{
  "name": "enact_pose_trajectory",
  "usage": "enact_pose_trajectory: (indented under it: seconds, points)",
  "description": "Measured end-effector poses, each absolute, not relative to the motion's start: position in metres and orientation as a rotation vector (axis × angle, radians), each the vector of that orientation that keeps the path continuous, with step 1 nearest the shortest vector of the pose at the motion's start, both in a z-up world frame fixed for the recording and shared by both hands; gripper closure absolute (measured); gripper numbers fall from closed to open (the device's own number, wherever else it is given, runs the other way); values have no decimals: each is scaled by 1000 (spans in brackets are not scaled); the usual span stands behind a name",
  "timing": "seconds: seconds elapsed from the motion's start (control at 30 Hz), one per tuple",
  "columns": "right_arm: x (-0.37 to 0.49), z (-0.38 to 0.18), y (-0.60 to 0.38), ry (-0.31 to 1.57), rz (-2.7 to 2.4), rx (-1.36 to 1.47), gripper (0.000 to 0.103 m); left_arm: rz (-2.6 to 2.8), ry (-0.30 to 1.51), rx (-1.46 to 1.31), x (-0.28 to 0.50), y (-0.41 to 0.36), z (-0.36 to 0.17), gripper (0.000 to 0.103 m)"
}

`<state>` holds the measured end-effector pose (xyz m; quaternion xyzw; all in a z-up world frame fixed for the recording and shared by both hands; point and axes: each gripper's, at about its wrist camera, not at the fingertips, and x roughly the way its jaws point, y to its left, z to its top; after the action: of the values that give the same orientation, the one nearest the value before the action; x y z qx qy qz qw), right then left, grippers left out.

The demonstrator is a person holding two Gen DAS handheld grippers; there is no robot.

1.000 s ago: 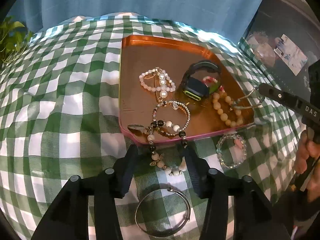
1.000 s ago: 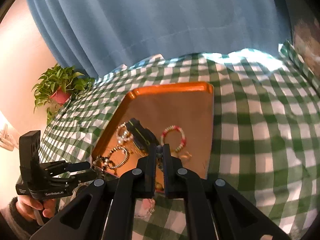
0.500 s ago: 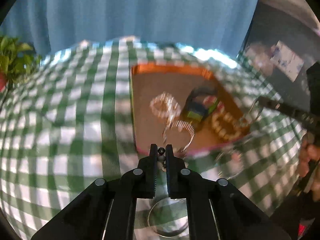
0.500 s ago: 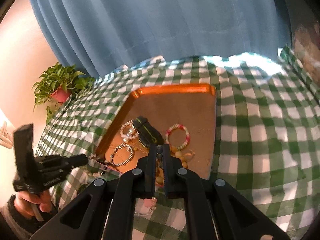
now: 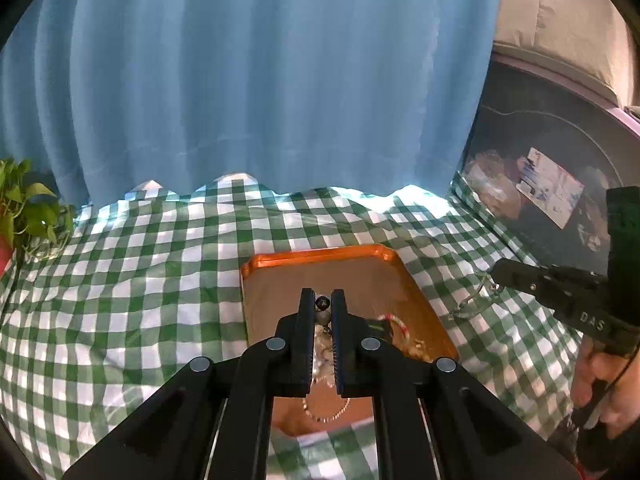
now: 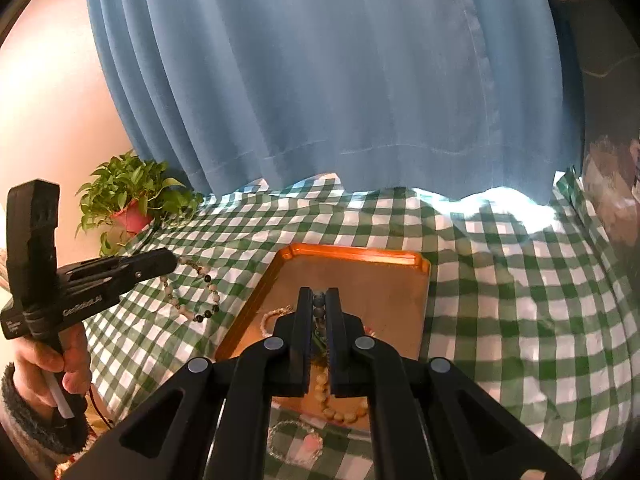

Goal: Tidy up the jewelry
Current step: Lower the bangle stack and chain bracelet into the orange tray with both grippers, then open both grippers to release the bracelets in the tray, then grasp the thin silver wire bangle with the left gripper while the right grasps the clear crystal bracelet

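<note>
Bracelet [image 6: 192,292] limp, light, beads slippery (pinch cord) | left gripper [image 5: 323,303] clamps it | right gripper [image 6: 319,301] pinches thin bangle [image 5: 474,298]

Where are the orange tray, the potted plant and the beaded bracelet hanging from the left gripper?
orange tray [image 6: 352,253], right wrist view, far rim.
potted plant [image 6: 132,216], right wrist view, red pot.
beaded bracelet [image 6: 208,279], right wrist view, dark bead on the hanging loop.
left gripper [image 6: 170,260], right wrist view, fingertips.

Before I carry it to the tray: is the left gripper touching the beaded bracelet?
Touching. The right wrist view shows the beaded bracelet hanging from the shut tips of the left gripper, clear of the checked cloth.
</note>
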<state>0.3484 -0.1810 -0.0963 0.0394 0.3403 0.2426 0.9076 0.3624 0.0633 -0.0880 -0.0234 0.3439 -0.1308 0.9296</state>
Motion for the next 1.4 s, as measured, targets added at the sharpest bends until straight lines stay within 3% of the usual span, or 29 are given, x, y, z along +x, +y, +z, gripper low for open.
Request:
enact_pose_trajectory:
  seconds: [0.5, 0.53, 0.57, 0.6, 0.63, 0.67, 0.73, 0.87, 1.17, 1.3, 1.4]
  points:
    - [395, -183, -186, 838, 448, 62, 97, -161, 893, 1, 419, 56, -198, 93]
    - [395, -186, -186, 838, 446, 63, 97, -157, 898, -12, 418, 57, -199, 89]
    - [395, -188, -187, 841, 441, 66, 94, -149, 903, -21, 418, 58, -200, 79]
    - [395, -190, -188, 848, 438, 75, 81, -133, 908, -22, 415, 60, -199, 71]
    - [395, -191, -189, 858, 432, 92, 69, -121, 902, -21, 411, 61, -197, 49]
    - [394, -190, -192, 860, 432, 110, 47, -109, 891, -17, 406, 62, -194, 26]
    - [385, -182, -195, 833, 418, 114, 42, -78, 846, -7, 387, 65, -182, 16]
    - [350, -168, -199, 806, 413, 126, 34, -98, 842, -10, 348, 70, -169, 15]
    - [273, -197, -193, 848, 428, 150, 36, -170, 870, 59, 249, 72, -192, 14]
    - [256, -214, -180, 877, 417, 105, 54, -195, 902, 34, 233, 70, -211, 14]
    - [255, -225, -174, 906, 425, 94, 62, -213, 925, 21, 233, 66, -224, 14]
